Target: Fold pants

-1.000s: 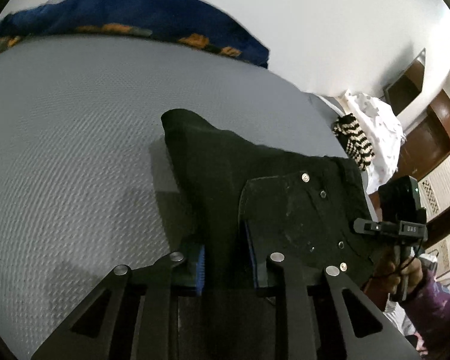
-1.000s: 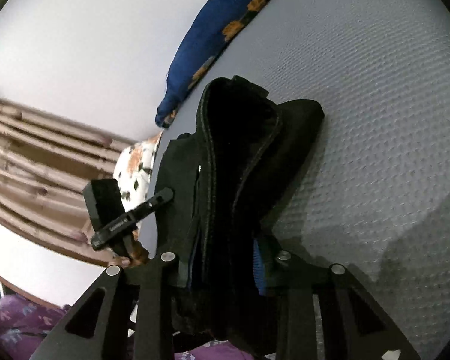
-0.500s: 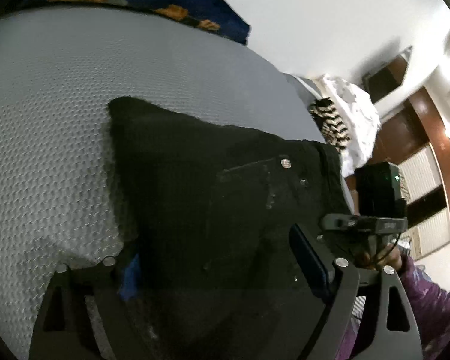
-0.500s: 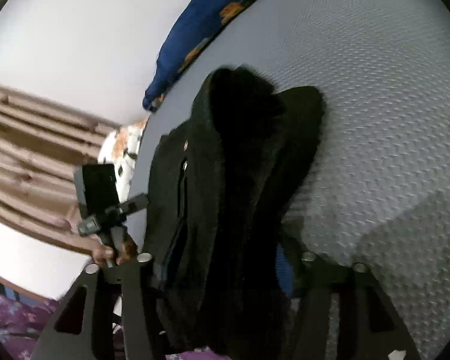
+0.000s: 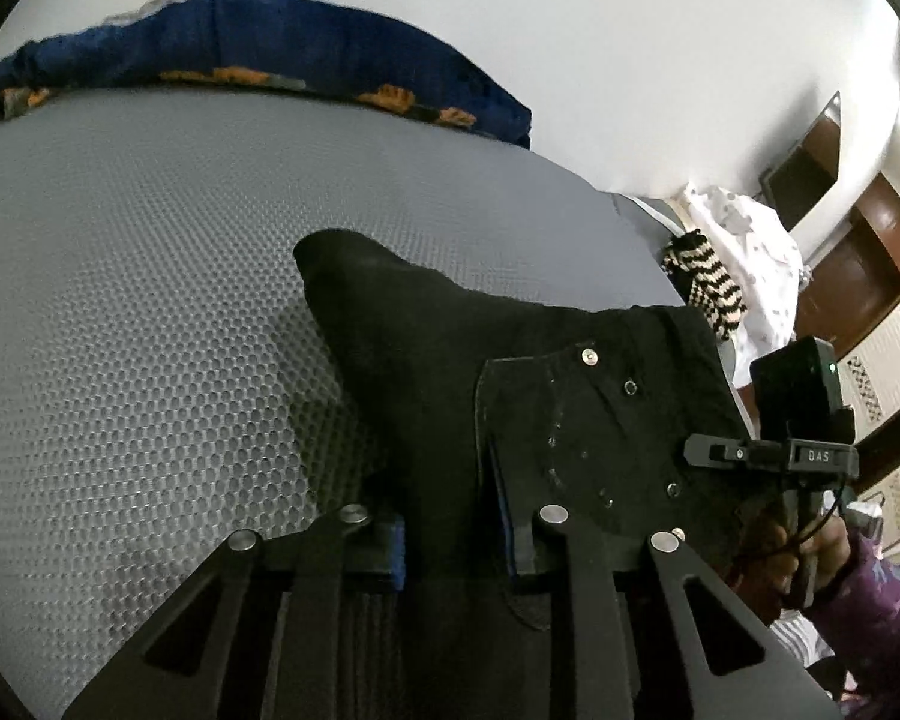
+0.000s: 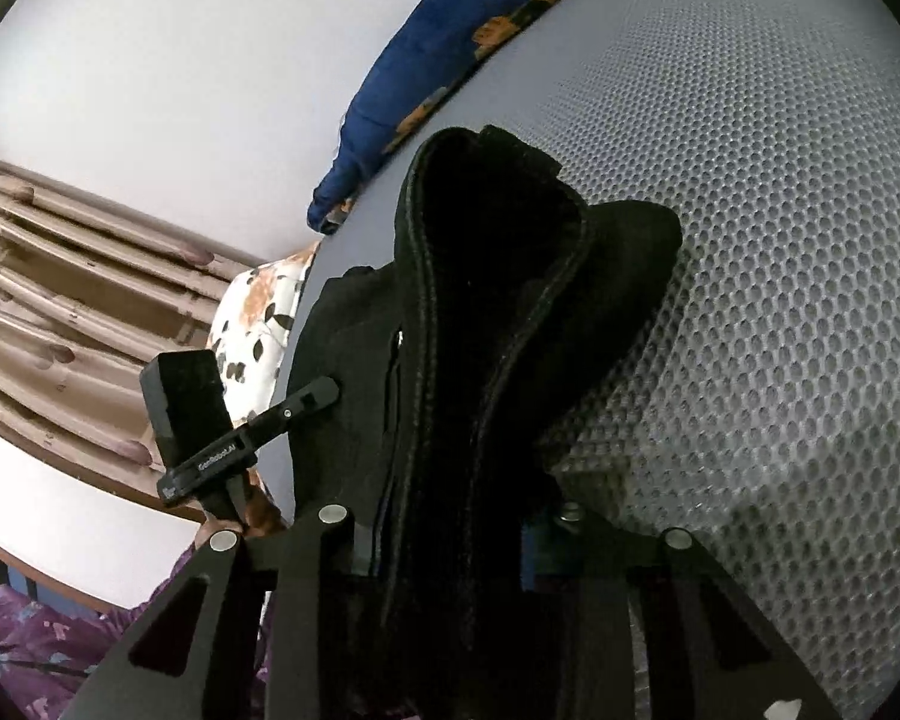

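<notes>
The black pants [image 5: 510,372] hang bunched above the grey textured bed [image 5: 138,312], held at the waist by both grippers. My left gripper [image 5: 456,546] is shut on the pants beside a back pocket with metal rivets [image 5: 588,420]. My right gripper [image 6: 450,534] is shut on a thick fold of the same pants [image 6: 480,330], whose stitched edges rise in front of it. The right gripper also shows in the left wrist view [image 5: 798,456], and the left gripper shows in the right wrist view [image 6: 210,432]. The legs of the pants are hidden below.
A blue pillow with orange print [image 5: 258,54] lies along the far edge of the bed against a white wall. A striped cloth [image 5: 702,282] and white clothes [image 5: 744,240] lie at the right. A floral pillow [image 6: 258,312] and a wooden frame [image 6: 60,300] stand at the left.
Half a second ago the left gripper's jaws stood wide around the pants; now they are shut on them again. Both grippers have lifted slightly back to their earlier pose.
</notes>
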### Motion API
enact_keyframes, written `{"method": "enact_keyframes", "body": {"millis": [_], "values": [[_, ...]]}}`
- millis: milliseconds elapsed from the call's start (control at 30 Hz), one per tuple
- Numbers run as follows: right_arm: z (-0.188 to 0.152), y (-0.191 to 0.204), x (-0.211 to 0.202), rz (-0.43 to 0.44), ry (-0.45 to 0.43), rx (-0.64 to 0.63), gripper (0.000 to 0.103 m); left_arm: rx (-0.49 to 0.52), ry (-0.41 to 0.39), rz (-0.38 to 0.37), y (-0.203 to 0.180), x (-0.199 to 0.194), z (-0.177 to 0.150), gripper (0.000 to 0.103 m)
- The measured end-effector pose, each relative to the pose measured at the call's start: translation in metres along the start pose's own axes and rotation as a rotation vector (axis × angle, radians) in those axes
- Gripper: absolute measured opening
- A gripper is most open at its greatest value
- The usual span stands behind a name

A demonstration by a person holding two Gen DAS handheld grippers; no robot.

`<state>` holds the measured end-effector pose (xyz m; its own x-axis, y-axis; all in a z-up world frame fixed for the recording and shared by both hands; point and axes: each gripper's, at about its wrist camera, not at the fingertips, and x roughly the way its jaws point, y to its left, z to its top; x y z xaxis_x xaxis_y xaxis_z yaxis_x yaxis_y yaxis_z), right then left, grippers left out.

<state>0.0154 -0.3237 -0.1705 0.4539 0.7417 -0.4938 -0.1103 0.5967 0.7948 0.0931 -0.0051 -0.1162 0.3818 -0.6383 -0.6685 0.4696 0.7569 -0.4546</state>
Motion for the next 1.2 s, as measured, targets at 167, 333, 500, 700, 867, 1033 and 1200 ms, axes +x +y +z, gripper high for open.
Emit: {"method": "enact_keyframes", "body": {"millis": [167,333,500,700,867,1033,1200], "values": [[-0.004,0.006,0.012,0.034,-0.017,0.023,0.029,0.003,-0.013,0.034,0.001,-0.013,0.003,0.022],[-0.005,0.019,0.032,0.056,-0.007,0.020,0.028,0.012,-0.029,0.089,0.008,-0.033,0.002,0.022],[-0.004,0.027,0.049,0.072,0.000,0.016,0.028,0.012,-0.045,0.133,0.021,-0.049,-0.002,0.022],[-0.009,0.028,0.059,0.084,-0.006,0.027,0.028,0.017,-0.067,0.172,0.025,-0.057,-0.003,0.022],[-0.012,0.028,0.057,0.087,-0.011,0.030,0.029,0.027,-0.073,0.185,0.024,-0.057,-0.003,0.022],[-0.014,0.026,0.056,0.090,-0.018,0.033,0.028,0.038,-0.076,0.195,0.021,-0.056,-0.003,0.022],[-0.014,0.028,0.056,0.095,-0.020,0.035,0.028,0.037,-0.080,0.200,0.022,-0.056,-0.004,0.022]]}}
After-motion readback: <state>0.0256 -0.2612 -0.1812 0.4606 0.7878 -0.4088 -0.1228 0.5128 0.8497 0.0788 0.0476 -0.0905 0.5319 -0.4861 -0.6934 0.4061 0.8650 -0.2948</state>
